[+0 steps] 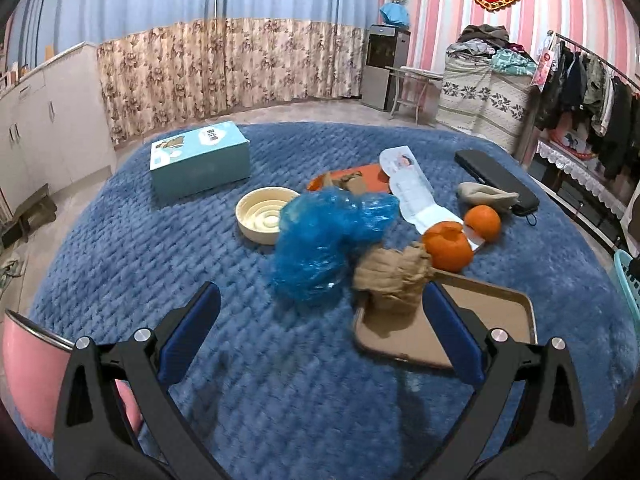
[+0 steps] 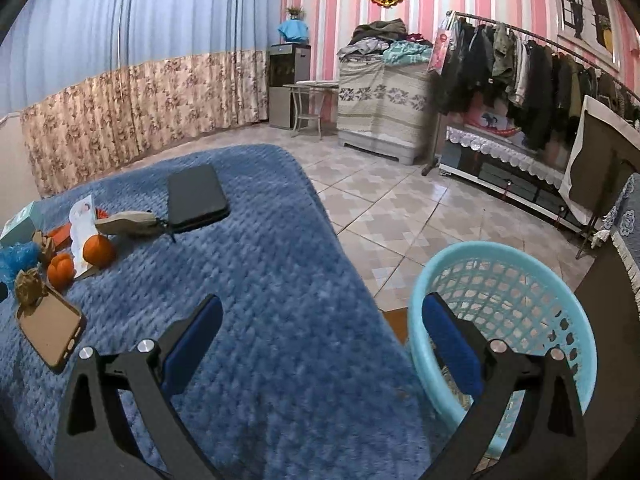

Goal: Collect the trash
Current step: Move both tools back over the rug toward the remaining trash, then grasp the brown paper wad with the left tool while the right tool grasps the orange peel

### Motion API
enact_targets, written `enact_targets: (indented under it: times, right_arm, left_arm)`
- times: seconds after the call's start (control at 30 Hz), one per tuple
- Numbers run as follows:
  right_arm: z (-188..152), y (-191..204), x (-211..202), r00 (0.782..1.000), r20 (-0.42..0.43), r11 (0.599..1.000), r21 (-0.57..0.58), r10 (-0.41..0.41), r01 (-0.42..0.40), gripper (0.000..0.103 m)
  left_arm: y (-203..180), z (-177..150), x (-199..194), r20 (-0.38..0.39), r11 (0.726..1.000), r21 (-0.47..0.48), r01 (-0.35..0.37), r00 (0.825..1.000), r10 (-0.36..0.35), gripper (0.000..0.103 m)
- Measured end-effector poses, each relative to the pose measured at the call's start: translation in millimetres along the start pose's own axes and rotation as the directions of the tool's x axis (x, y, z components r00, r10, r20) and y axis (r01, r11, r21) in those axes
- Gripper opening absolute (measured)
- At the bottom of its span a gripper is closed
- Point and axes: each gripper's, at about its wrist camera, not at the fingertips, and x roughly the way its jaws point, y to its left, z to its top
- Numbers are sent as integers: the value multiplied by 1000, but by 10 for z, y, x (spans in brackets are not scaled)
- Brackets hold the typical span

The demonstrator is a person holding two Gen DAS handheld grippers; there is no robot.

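The crumpled brown paper ball [image 1: 390, 276] lies on the blue bed blanket [image 1: 256, 360], its near side overlapping the far corner of a tan-cased phone [image 1: 460, 320] and its left side touching a crumpled blue plastic bag [image 1: 324, 236]. Both pieces of trash look very light and soft; the paper should crush and hold its shape under a pinch across its middle, while the bag is thin, slippery film best taken at a bunched fold. Beyond them sit two oranges [image 1: 448, 246], a printed paper strip [image 1: 412, 188], a cream bowl [image 1: 264, 214] and a teal box [image 1: 200, 160]. The left gripper [image 1: 320, 336] hangs wide open and empty just short of the paper ball. The right gripper [image 2: 322, 346], also spread wide and empty, straddles the bed edge and the rim of a turquoise laundry-style basket [image 2: 560, 308] on the floor, likely the bin.
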Motion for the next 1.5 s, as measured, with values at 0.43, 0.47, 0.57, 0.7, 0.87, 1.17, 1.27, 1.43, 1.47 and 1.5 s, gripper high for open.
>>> enact_targets:
  times: [0.43, 0.47, 0.57, 0.7, 0.87, 1.17, 1.27, 1.43, 1.47, 1.5]
  right_arm:
    - [-74, 203, 135, 999, -50, 998, -61, -2, -1, 98]
    - [-78, 208, 144, 999, -53, 998, -59, -3, 0, 98]
    - [-89, 240, 157, 998, -56, 998, -66, -4, 1, 98]
    - [-117, 317, 157, 998, -64, 997, -78, 7, -12, 98]
    - [-120, 521, 67, 996, -46, 994, -69, 79, -82, 98]
    - [-93, 1247, -35, 976, -34, 963, -160, 213, -216, 98]
    - [-97, 1480, -49, 968, -42, 950, -185, 248, -251, 98]
    - [-31, 1782, -50, 950, -45, 933, -180, 309, -312, 98]
    - [-15, 1869, -35, 948, -46, 930, -185, 315, -318, 98]
    - [-4, 1945, -11, 947, -49, 927, -193, 318, -321, 98]
  left_arm:
    - [-457, 25, 214, -45, 988, 120, 95, 995, -90, 70]
    - [-469, 29, 250, -58, 988, 118, 102, 994, -96, 64]
    - [-436, 39, 327, -92, 989, 92, 116, 990, -108, 44]
    - [-326, 27, 261, -75, 989, 51, 136, 988, -132, 38]
    - [-184, -31, -27, -5, 990, 73, 117, 993, -117, 35]
    - [297, -109, -354, 31, 990, 20, 141, 989, -141, 34]
    - [411, -119, -438, 56, 990, 12, 139, 989, -139, 34]
    - [557, -143, -310, 55, 998, -20, 55, 997, -54, 34]
    - [580, -136, -277, 63, 998, -36, 46, 997, -44, 34]
    - [610, -120, -245, 73, 998, -50, 30, 997, -26, 34]
